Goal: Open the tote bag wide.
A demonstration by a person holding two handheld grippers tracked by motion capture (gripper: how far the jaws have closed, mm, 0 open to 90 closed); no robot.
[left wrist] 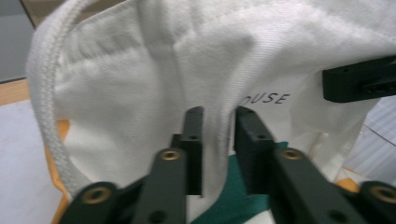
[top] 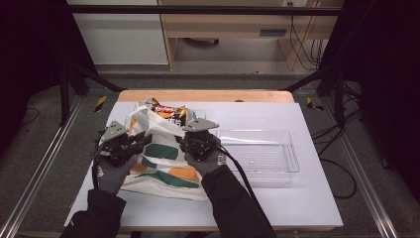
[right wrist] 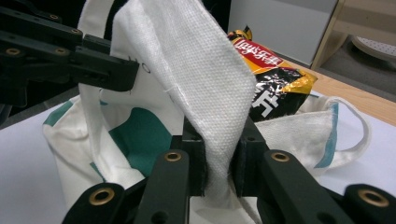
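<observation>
Right gripper: your jaws pinch a fold of the white canvas tote bag with green and orange shapes, lying on the white table.
Left gripper: jaws clamp the bag's cloth too; uneven pulling could slip it free.
Red-and-black crisp packet: sits at the bag's mouth; a jerk could spill it short of the clear plastic tray.

— Any writing you can read from your end?

— On my feed from the left gripper view, the white cloth tote bag has dark capital letters printed on it: "OUSE". A fold hides whatever stands before them.

— And the snack packet?

— In the right gripper view the chip bag carries a red logo patch with white script lettering, too slanted for me to spell out. Below it, on the black part, there are large white characters, partly covered by the cloth. I can't make them out either.
</observation>
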